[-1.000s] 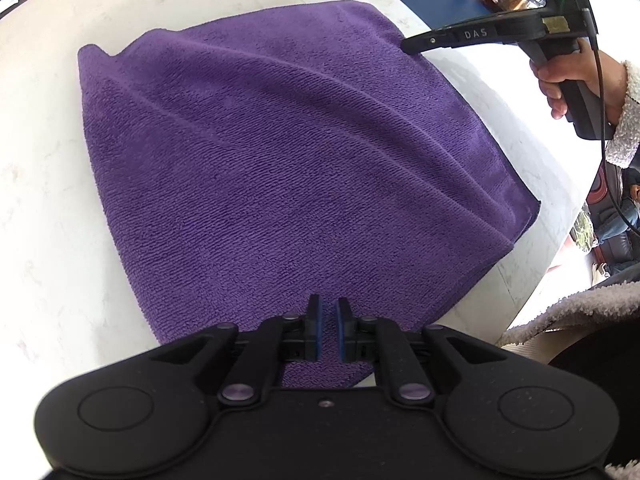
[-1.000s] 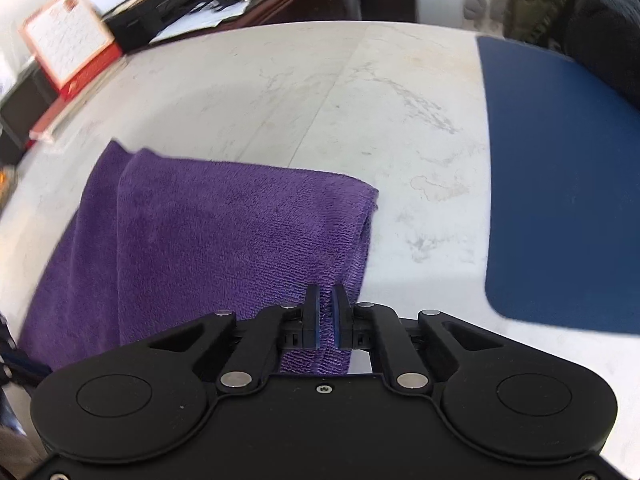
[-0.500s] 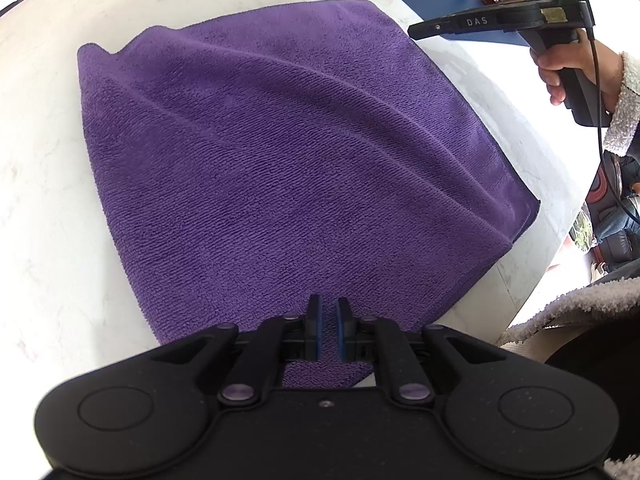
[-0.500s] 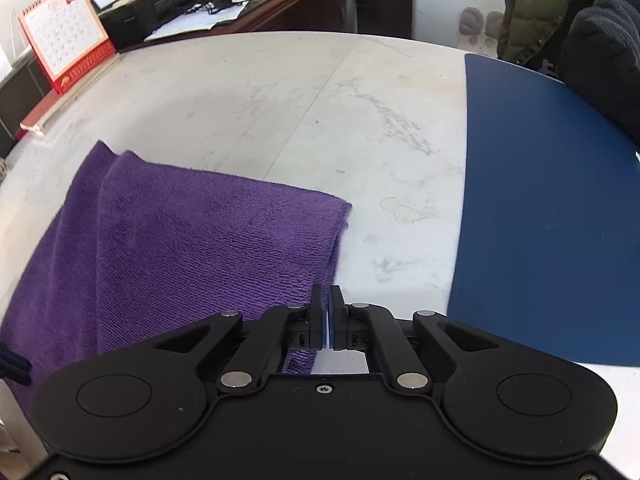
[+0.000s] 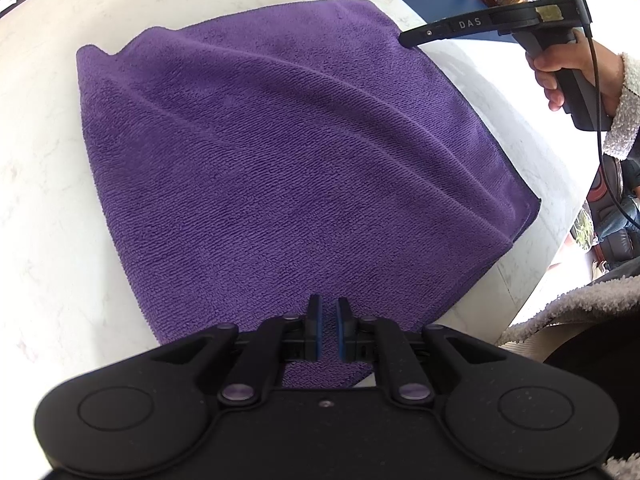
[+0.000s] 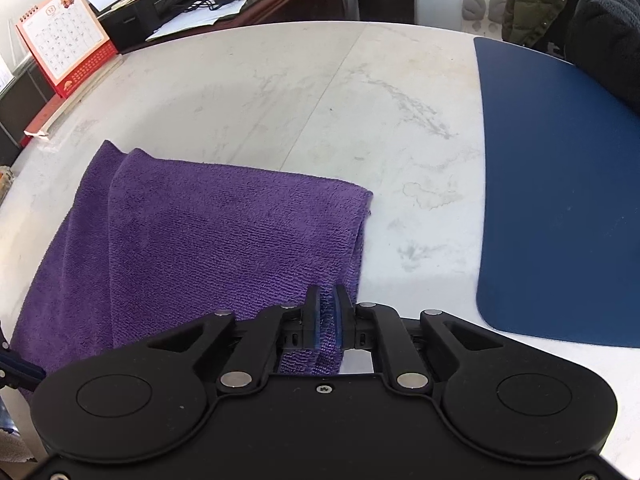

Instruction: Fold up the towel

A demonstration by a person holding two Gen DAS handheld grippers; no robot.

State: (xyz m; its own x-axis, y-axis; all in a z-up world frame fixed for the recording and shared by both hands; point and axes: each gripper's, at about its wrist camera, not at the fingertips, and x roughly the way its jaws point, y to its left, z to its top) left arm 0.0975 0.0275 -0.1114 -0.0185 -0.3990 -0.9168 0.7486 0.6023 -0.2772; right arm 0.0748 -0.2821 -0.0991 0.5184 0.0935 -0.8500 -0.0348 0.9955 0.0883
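Fingers of the left gripper (image 5: 328, 328) and right gripper (image 6: 326, 318) each pinch an edge of the purple towel (image 5: 288, 168), right's having just parted slightly. Folded, it lies on the tabletop (image 6: 304, 92). Only the right view shows the blue mat (image 6: 560, 200) and calendar (image 6: 64, 44).

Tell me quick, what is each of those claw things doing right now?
Left gripper: jaws closed, pinching the near corner of the purple towel.
Right gripper: jaws closed, pinching the towel's side edge.
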